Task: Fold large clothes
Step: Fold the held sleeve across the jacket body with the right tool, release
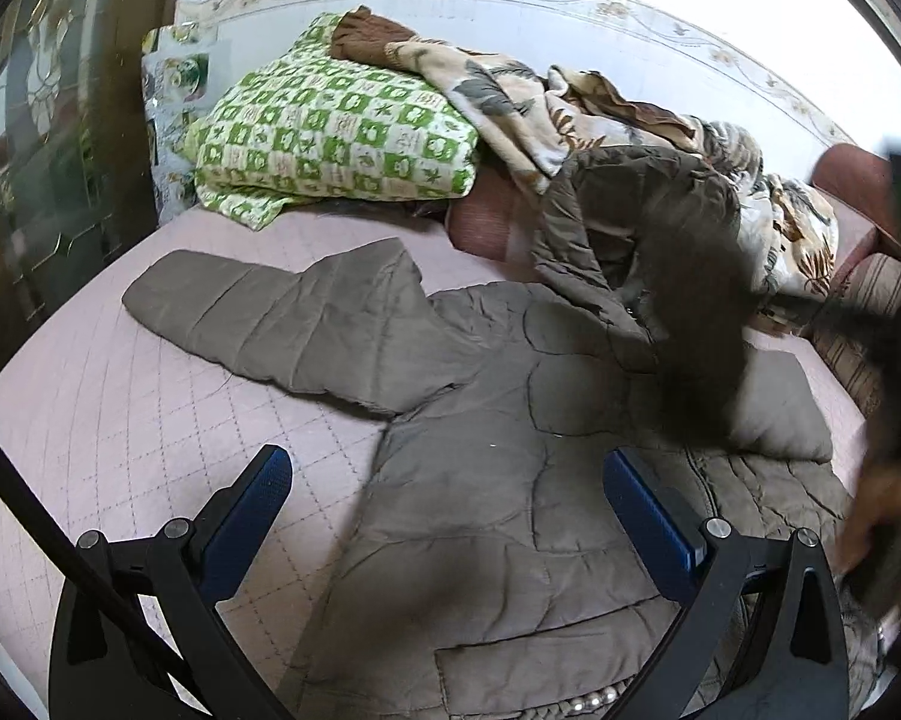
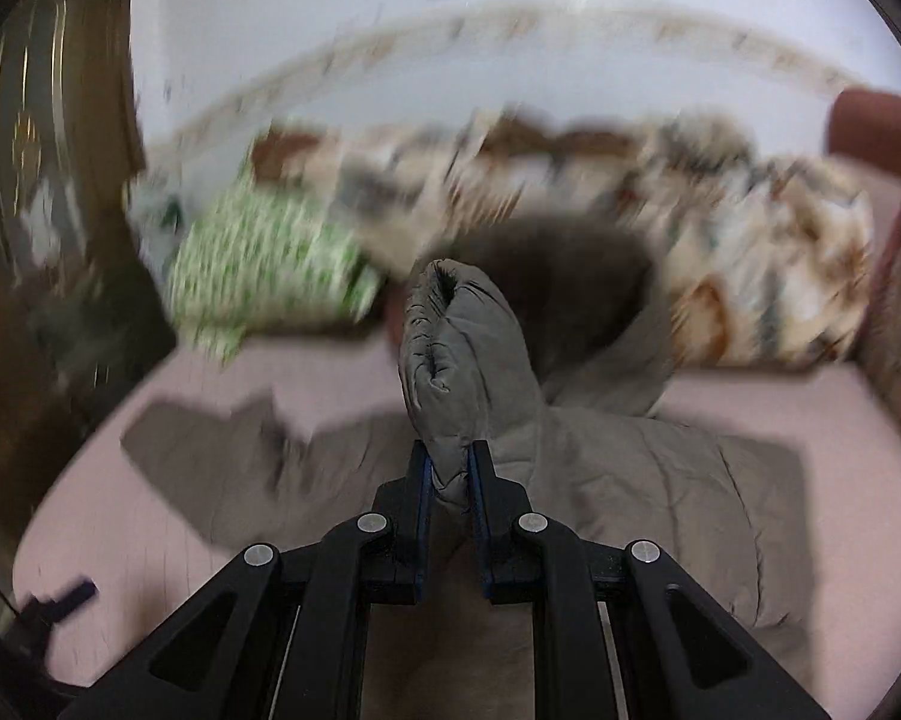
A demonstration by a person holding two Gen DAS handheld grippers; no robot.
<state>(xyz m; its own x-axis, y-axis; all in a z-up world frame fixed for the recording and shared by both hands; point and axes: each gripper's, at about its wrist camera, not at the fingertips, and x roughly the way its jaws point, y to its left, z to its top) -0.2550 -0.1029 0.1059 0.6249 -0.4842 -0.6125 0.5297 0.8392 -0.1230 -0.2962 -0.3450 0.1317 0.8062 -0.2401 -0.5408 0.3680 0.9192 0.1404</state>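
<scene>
A large grey-brown quilted jacket (image 1: 486,510) with a fur-trimmed hood (image 1: 690,276) lies spread on a pink quilted bed (image 1: 120,420). Its left sleeve (image 1: 258,312) stretches flat to the left. My left gripper (image 1: 447,492) is open and empty, hovering over the jacket's body. My right gripper (image 2: 450,468) is shut on a bunched fold of the jacket's sleeve (image 2: 456,348) and holds it up above the jacket (image 2: 660,492). The right wrist view is motion-blurred. The right gripper shows blurred at the right edge of the left wrist view (image 1: 894,480).
A green-and-white checked quilt (image 1: 330,132) and a leaf-patterned blanket (image 1: 510,96) are piled at the far side against the wall. A reddish pillow (image 1: 858,180) sits at the right. A dark wooden glass-panelled door (image 1: 48,120) stands at the left.
</scene>
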